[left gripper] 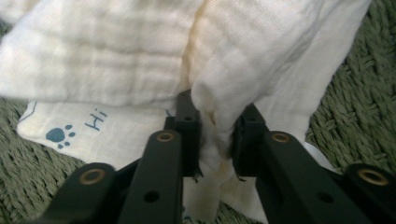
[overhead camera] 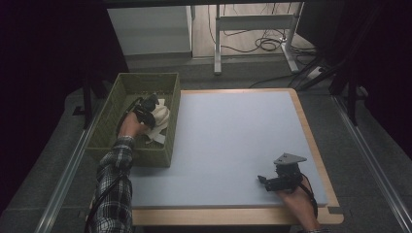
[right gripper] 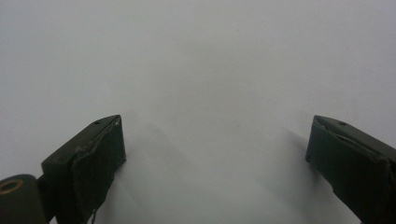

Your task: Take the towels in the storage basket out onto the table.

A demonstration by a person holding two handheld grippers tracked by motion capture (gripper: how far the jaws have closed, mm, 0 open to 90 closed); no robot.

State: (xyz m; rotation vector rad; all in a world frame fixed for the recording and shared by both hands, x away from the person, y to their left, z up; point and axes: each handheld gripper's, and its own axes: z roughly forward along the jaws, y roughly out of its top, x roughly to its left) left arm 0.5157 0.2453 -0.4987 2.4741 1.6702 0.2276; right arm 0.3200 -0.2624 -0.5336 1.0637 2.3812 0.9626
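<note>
A cream cloth (overhead camera: 161, 118) lies bunched inside the green woven basket (overhead camera: 126, 80) at the table's left. My left gripper (overhead camera: 148, 109) reaches down into the basket, and in the left gripper view its black jaws pinch a fold of the cream cloth (left gripper: 219, 60), so the left gripper (left gripper: 216, 128) is shut on it. Under that fold lies a white cloth (left gripper: 70, 126) with a blue paw print and lettering. My right gripper (overhead camera: 265, 182) rests low on the grey mat (overhead camera: 233, 136) near the front right corner. The right gripper (right gripper: 215, 142) is open, with bare mat between its jaws.
The basket stands against the mat's left edge, its near wall (overhead camera: 150, 158) by my left forearm. A wooden table border (overhead camera: 318, 155) runs along the right and front. Beyond the table are desk legs (overhead camera: 217, 43) and cables (overhead camera: 265, 43) on the floor.
</note>
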